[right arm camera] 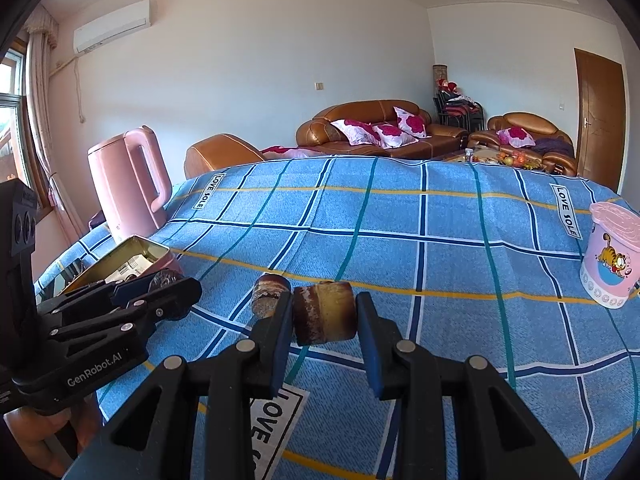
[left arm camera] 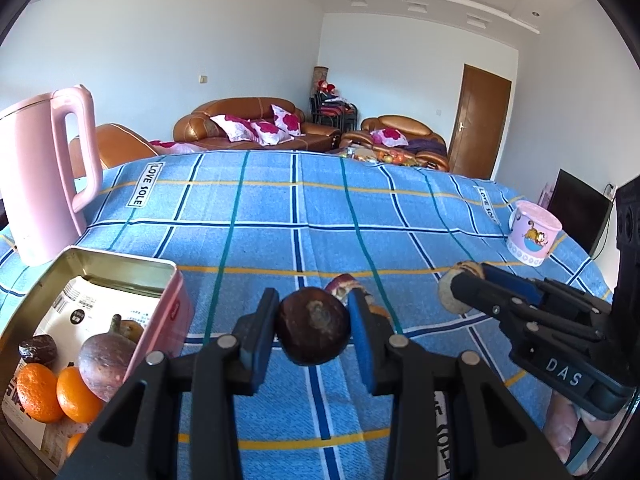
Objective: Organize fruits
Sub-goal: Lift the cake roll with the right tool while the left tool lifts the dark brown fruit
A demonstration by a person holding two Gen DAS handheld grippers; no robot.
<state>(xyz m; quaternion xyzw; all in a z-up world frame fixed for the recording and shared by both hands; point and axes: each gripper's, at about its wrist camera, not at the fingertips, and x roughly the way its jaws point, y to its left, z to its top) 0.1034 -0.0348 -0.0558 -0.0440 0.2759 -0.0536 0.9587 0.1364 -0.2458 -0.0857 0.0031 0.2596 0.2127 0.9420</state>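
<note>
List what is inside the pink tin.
Inside the pink tin: two oranges, a purple mangosteen, a dark dried fruit, on a printed packet. Anything beneath stays hidden.

White walls and ceiling; brown leather sofas (right arm camera: pixel 384 128) with pink-flowered cushions; a brown wooden door (right arm camera: pixel 600 120) at right; an air conditioner (right arm camera: pixel 112 26) above a curtained, sunlit window (right arm camera: pixel 10 120) at left.

Pink kettle (left arm camera: pixel 44 184), cartoon cup (left arm camera: pixel 532 234), sofas (left arm camera: pixel 248 128).
</note>
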